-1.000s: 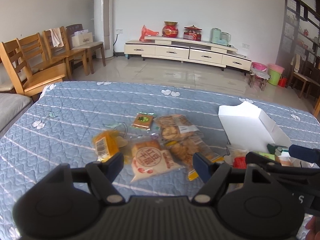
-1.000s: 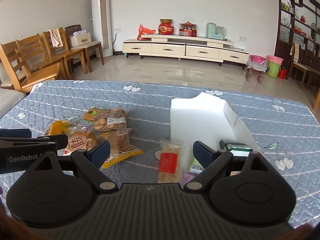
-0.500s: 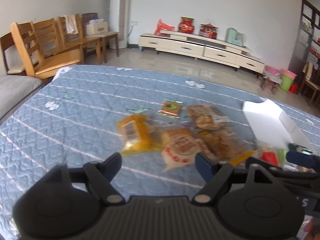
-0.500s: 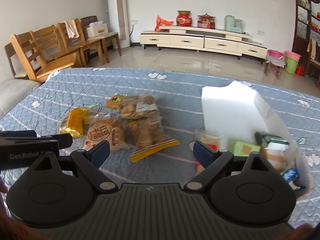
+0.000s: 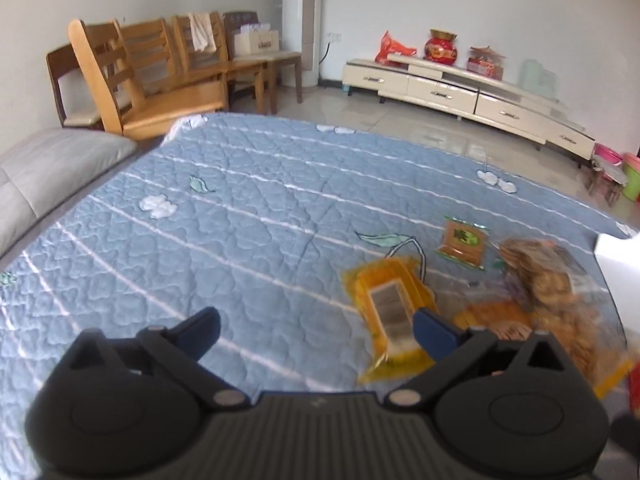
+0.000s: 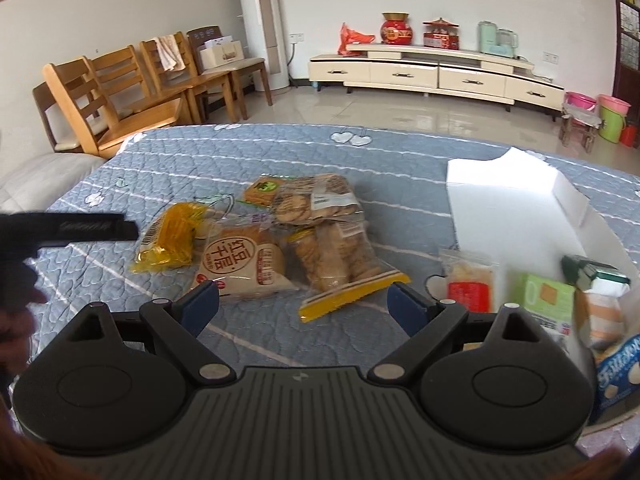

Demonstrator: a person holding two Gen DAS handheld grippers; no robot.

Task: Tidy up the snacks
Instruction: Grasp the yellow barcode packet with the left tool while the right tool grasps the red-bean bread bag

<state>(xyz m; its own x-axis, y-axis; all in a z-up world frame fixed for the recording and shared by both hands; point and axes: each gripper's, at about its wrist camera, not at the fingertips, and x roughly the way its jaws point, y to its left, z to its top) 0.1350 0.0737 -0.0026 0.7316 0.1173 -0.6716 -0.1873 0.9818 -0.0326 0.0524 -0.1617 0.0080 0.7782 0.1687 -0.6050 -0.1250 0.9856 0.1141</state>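
- Left gripper (image 5: 316, 330): jaws opening, now spread wide, nothing pinched between them. Only blue quilt (image 5: 248, 216) shows in the gap.
- Yellow snack packet (image 5: 390, 312) lies just ahead of the left gripper's right-side finger, partly under its tip; can't tell if touching. Barcode label faces up. View is blurred.
- Small orange-green packet (image 5: 462, 242) sits further ahead and right of the left gripper, flat on the quilt.
- Cookie bag (image 5: 544, 280) is off to the right of the left gripper, beyond the yellow packet, blurred.
- Right gripper (image 6: 304, 306): jaws spread wide, empty, hovering over the quilt.
- Round bun packet with red print (image 6: 240, 262) is just ahead of the right gripper's left-side finger, not gripped.
- Zip bag of cookies with yellow strip (image 6: 336, 260) lies straight ahead between the right gripper's fingers, apart from both pads.
- Red-label packet (image 6: 468, 280) is ahead-right of the right gripper, beside the white box (image 6: 512, 208).
- White box is open, to the right of the right gripper; a green packet (image 6: 546, 298) and a few others lie in its near end.
- Left gripper also shows in the right view as a dark bar at far left, above the yellow packet, with a hand (image 6: 16, 320) behind it.
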